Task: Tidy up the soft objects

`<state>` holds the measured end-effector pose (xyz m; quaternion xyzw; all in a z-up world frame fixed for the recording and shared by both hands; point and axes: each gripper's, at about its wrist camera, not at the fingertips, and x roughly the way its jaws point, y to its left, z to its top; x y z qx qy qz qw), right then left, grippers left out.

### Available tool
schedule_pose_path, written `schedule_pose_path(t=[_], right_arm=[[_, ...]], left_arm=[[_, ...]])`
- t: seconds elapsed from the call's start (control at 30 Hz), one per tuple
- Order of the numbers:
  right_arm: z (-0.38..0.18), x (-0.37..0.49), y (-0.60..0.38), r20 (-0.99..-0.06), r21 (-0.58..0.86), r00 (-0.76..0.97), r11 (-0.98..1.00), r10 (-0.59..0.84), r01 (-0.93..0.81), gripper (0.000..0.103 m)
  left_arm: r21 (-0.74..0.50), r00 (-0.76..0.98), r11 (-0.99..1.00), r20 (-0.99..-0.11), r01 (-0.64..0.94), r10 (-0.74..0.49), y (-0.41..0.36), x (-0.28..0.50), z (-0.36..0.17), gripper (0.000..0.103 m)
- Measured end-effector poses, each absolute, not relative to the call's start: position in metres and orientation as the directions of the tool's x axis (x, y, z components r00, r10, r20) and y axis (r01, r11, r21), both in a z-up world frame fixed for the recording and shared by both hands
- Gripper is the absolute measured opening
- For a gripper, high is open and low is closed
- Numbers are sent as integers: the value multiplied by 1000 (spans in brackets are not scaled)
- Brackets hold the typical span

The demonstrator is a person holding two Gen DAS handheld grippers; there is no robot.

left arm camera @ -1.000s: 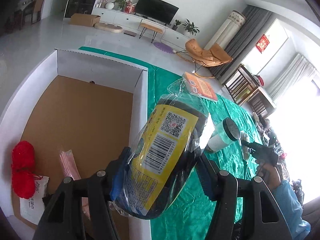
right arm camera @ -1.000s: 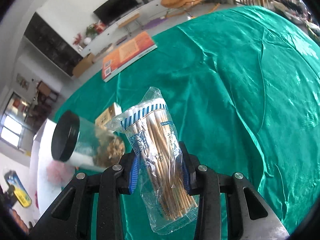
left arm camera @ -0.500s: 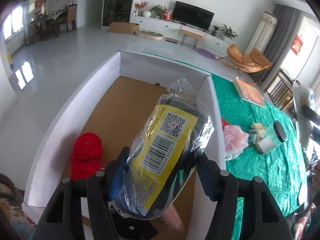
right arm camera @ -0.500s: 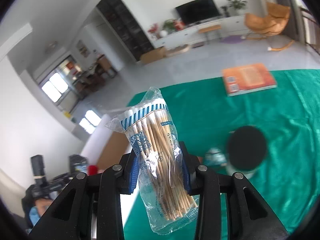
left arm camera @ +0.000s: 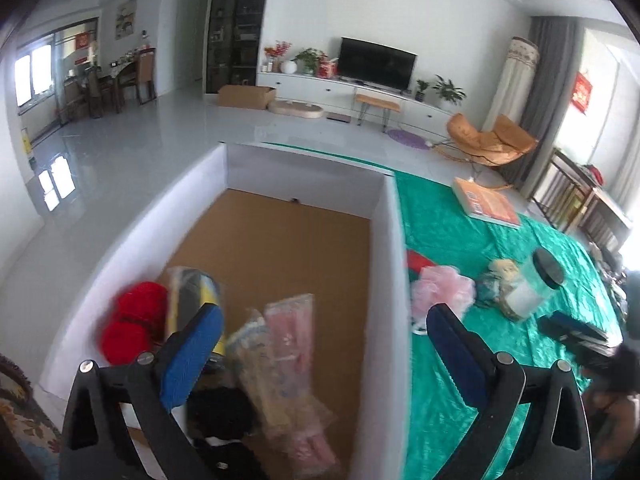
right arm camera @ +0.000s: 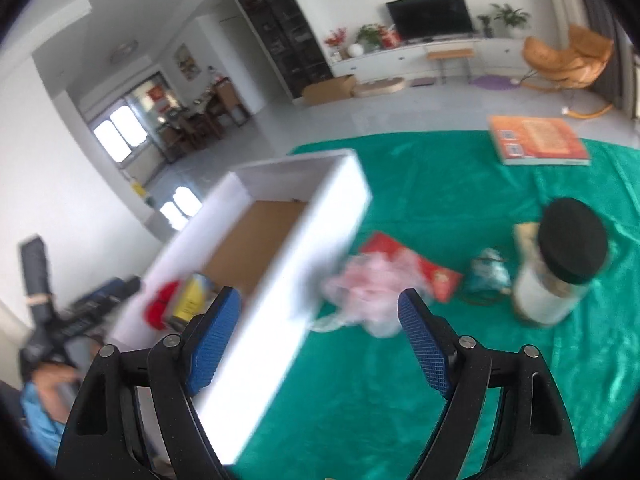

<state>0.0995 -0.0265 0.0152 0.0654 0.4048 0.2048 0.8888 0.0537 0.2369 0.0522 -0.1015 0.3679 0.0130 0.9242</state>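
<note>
The left tool has just been opening and stands spread wide with nothing between its blue pads, above the white-walled cardboard box, where the yellow-labelled plastic-wrapped pack lies blurred beside the red yarn balls and a clear bag of wooden swabs. The right tool has likewise just been opening and is empty, over the box's right wall, near the pink mesh puff and the black-lidded jar on the green-clothed desk

1 box, 2 red yarn balls, 1 jar, 1 book, 1 pink pouf.
</note>
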Motion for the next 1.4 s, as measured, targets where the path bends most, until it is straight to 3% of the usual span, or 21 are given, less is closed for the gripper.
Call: schedule_pose_path(t=[0.2,0.3,0.37,0.63,1.4], right_arm=[[-78,70,-132,-796,74,603,997,59,-1,83],[-86,60,-166,-780,32,625,995,-34,94,83],[-87,60,-181,-773,19,630,990,-74,140,83],[-94,65,-190,-780,9,618,985,-99,170,84],[-99,55,-191,-781,6,617,986,-98,164,87]], left_arm=[[-224,598,951,-739,213,-309,92,55,19,101],[-202,536,947,-786,248,-308,42,71,-22,101],[-147,527,965,-815,215,-242,23,87,-50,101],[0,529,989,-845,145,-78,4,132,-101,101],[-8,579,992,-812,123,-79,8,131,-107,103]])
